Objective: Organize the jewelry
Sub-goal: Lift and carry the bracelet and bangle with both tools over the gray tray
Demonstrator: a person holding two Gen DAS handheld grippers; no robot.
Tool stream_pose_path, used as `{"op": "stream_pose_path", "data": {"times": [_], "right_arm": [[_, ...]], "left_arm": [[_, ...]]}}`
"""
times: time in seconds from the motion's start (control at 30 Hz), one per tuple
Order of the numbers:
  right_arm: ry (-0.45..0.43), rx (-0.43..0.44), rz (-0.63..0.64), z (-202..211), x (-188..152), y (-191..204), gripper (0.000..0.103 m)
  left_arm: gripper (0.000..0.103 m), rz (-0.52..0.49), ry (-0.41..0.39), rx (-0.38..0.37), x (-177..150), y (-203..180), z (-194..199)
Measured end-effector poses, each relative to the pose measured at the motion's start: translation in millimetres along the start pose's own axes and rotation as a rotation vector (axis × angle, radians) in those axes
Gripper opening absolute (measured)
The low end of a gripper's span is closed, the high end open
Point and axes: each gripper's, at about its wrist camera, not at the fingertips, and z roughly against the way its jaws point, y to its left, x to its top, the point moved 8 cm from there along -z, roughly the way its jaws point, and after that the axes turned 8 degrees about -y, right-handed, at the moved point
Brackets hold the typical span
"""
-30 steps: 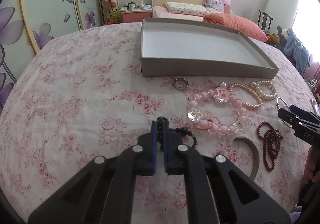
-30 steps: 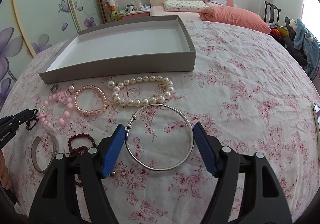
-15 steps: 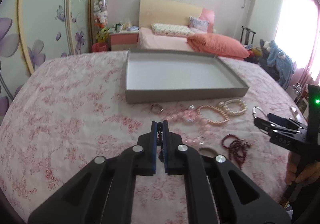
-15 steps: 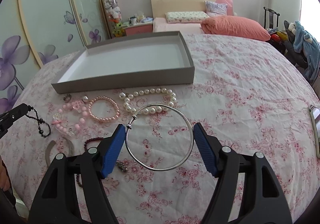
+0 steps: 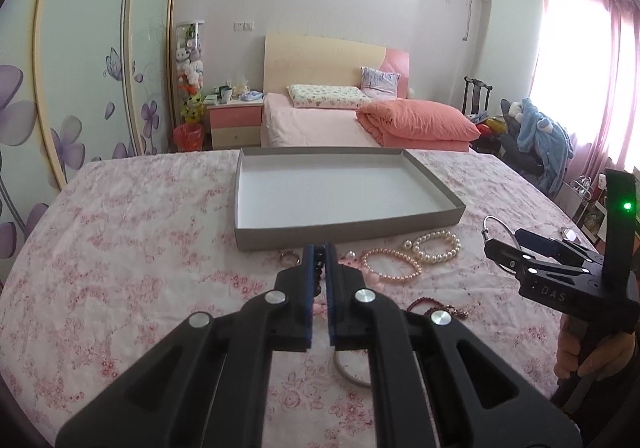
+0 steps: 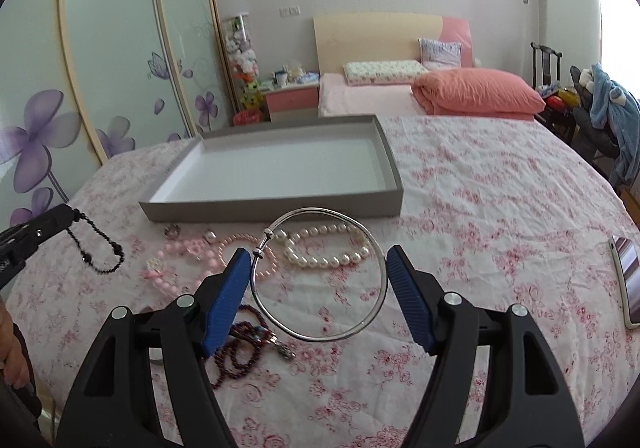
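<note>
Above the floral cloth (image 6: 480, 207), right claw (image 6: 316, 280) pinching silver bangle (image 6: 320, 336) flat across, left claw (image 5: 319, 260) clamping black bead strand (image 6: 100, 248) hanging down

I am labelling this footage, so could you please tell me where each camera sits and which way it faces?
Left wrist: sits on the left tool, facing the grey shallow cardboard tray and bed beyond; its fingers pinch a black bead strand; a hand holds the right tool.
Right wrist: sits on the right tool, facing the same tray; its pads clamp a thin silver wire bangle; the left tool shows at left.
Shared: tray, white pearl bracelet, both tools.
</note>
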Motion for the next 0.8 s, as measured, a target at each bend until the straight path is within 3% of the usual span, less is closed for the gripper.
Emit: {"op": "stream_pose_path", "data": {"times": [0.47, 0.8], "right_arm": [[-0.104, 0.016, 0.027, 14, 27, 13, 0.07], [-0.222, -0.01, 0.062, 13, 65, 19, 0.07]], "left_arm": [[0.006, -0.012, -0.03, 0.021, 12, -6, -6], [0.006, -0.055, -0.083, 0.064, 44, -12, -23]]}}
